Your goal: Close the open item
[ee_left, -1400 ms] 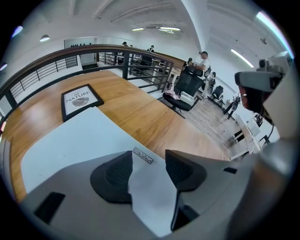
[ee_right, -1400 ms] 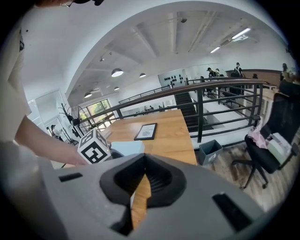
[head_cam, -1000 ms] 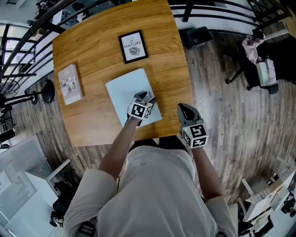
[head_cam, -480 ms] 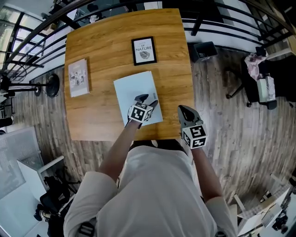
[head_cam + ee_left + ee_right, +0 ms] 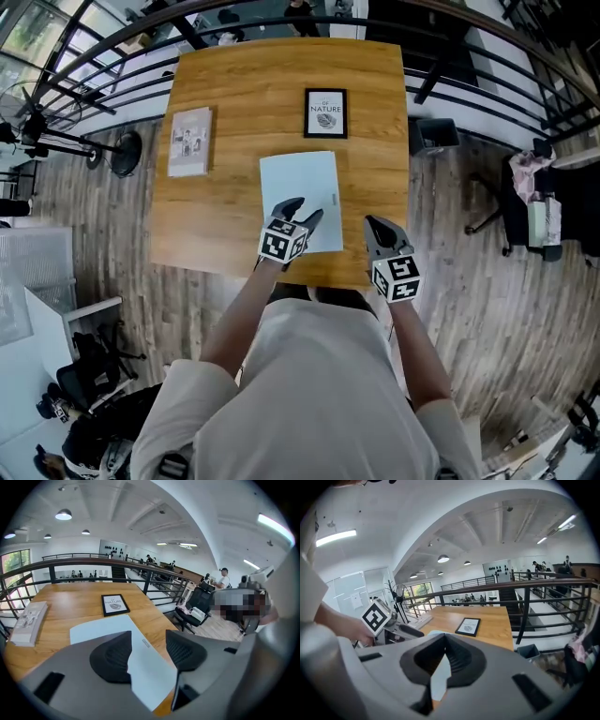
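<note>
A pale blue folder (image 5: pixel 300 187) lies flat with its cover down on the wooden table (image 5: pixel 225 216), near the front edge. My left gripper (image 5: pixel 307 210) hovers above the folder's near right part. It is open, its jaws have just been closing a little, and nothing is between them. In the left gripper view the folder (image 5: pixel 105 626) runs under the pads (image 5: pixel 112 656). My right gripper (image 5: pixel 374 225) is shut and empty, off the folder's right side over the table's front edge. The folder's blue shows as a sliver (image 5: pixel 439 679) below the right jaws.
A black-framed "NATURE" print (image 5: pixel 325 112) stands behind the folder. A thin booklet (image 5: pixel 190 142) lies at the table's left. A black railing (image 5: pixel 469 66) curves round the far side. A dark bin (image 5: pixel 433 134) and a chair with bags (image 5: pixel 532 206) stand on the floor at the right.
The left gripper has lifted off the folder's cover and drawn back toward its near edge. The right gripper has risen slightly. The head view has shifted, so the table sits further right.
</note>
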Tool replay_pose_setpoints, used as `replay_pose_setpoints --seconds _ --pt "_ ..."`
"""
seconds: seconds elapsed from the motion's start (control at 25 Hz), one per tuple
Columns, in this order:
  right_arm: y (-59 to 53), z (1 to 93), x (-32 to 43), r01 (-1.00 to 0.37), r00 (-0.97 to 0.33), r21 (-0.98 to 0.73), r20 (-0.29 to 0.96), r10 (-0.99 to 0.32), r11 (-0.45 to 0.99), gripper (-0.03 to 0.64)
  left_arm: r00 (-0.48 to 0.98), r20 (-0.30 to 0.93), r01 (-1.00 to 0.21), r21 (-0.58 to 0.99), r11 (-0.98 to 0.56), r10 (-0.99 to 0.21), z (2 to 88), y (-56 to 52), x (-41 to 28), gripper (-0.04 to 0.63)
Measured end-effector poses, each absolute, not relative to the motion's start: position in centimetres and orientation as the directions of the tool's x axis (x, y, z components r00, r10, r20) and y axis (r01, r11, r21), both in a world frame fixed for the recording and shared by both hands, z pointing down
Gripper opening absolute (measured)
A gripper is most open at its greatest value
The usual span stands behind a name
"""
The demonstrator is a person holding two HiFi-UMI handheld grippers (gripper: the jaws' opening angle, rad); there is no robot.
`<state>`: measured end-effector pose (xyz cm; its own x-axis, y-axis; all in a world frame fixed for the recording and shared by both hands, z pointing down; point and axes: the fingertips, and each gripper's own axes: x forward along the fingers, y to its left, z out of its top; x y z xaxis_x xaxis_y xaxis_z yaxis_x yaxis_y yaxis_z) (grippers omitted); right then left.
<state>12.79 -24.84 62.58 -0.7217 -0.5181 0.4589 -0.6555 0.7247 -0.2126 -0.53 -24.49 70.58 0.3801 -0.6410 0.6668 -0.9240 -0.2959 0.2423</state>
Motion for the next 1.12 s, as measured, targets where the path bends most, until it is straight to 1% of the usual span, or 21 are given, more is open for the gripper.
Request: replay_pose_setpoints --seconds 0.28,0.6,0.92,1.12 --pt "-23.7 60.2 9.3 -0.617 -0.755 -0.198 0.422 -0.502 0.762 0.003 0.336 0.577 -0.942 0.229 -0.247 -0.745 65.0 -21.9 -4.5 0.210" --pt "-21.8 56.8 5.0 -0.591 -0.770 -0.148 0.394 -0.501 0.793 0.003 0.274 0.479 -0.958 0.210 -0.194 -0.834 58.9 -18.1 -10.6 0.199" --pt "-20.9 52.9 2.8 -0.604 -0.765 -0.117 0.360 -0.533 0.788 0.003 0.191 0.410 -0.977 0.168 -0.132 -0.892 53.9 -14.8 -16.4 0.178" --pt "-21.1 50.5 1.3 -0.611 -0.765 -0.105 0.332 -0.552 0.784 0.003 0.171 0.357 -0.979 0.166 -0.118 -0.918 51.0 -14.2 -19.4 0.170"
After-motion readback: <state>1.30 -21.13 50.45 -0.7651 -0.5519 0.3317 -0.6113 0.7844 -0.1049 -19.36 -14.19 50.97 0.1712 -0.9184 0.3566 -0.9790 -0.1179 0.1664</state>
